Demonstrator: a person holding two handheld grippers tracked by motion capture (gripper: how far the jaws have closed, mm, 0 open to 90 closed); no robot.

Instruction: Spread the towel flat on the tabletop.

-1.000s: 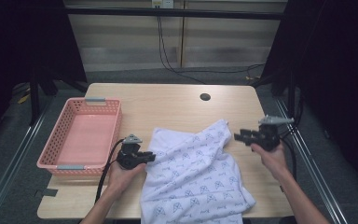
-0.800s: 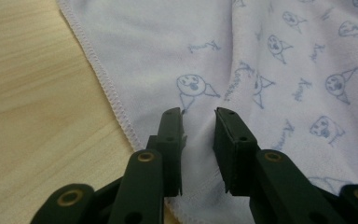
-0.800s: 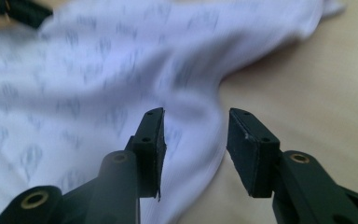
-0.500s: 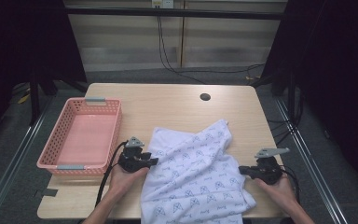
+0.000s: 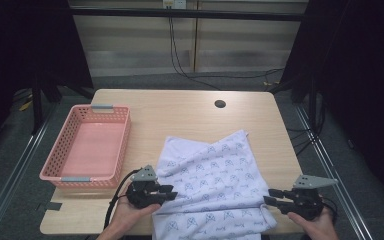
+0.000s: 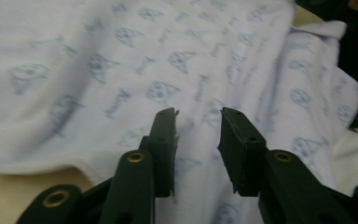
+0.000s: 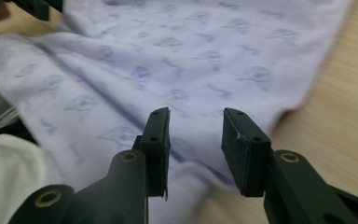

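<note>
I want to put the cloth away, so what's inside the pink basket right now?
The pink basket looks empty: its bare pink floor shows. The patterned cloth lies beside it on the table.

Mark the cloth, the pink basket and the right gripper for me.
cloth (image 5: pixel 215 182), high view, middle of the printed fabric.
pink basket (image 5: pixel 121 140), high view, right side wall.
right gripper (image 5: pixel 269 196), high view, between the jaw tips at the cloth's right edge.
</note>
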